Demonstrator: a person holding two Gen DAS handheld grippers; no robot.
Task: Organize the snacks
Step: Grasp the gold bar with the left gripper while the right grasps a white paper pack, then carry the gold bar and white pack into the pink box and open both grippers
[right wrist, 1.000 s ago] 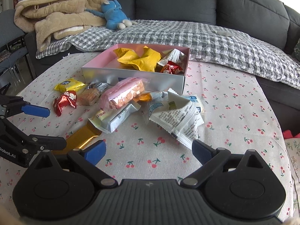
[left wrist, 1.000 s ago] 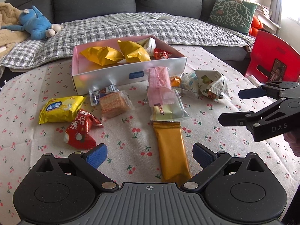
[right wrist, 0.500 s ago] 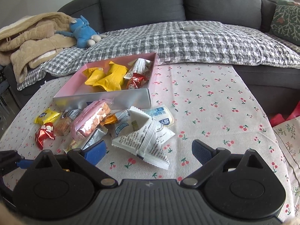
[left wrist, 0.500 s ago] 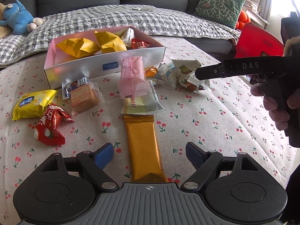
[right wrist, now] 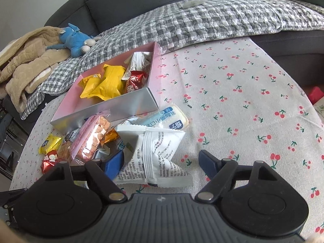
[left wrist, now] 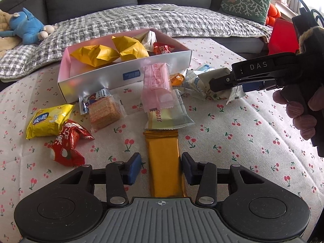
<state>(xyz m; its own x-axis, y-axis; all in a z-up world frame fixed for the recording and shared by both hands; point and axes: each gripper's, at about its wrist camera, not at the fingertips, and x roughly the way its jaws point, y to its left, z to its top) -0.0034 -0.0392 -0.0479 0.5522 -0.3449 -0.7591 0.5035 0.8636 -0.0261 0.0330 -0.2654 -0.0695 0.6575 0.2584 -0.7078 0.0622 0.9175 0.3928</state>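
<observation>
A gold bar (left wrist: 163,156) lies lengthwise between the fingers of my left gripper (left wrist: 161,168). Its jaws are closing: the right pad meets the bar's edge, the left pad stands a little off it. My right gripper (right wrist: 162,163) is tilted over a white folded packet (right wrist: 160,151), which lies between its closing jaws without being pinched. In the left wrist view that right gripper (left wrist: 220,83) reaches in from the right over the same white packet (left wrist: 200,81). The pink box (left wrist: 125,75) behind holds yellow, red and white snacks.
Loose on the cherry-print cloth (left wrist: 232,141) are a pink packet (left wrist: 157,85), a pale green one (left wrist: 170,117), a wafer pack (left wrist: 103,111), a yellow packet (left wrist: 48,121) and a red one (left wrist: 66,141). Behind stand a sofa with a checked blanket (left wrist: 162,18) and a blue plush toy (left wrist: 28,28).
My left jaws have narrowed around the gold bar. The right gripper has moved in over the white packet, rolled sideways, and its jaws have begun narrowing.
</observation>
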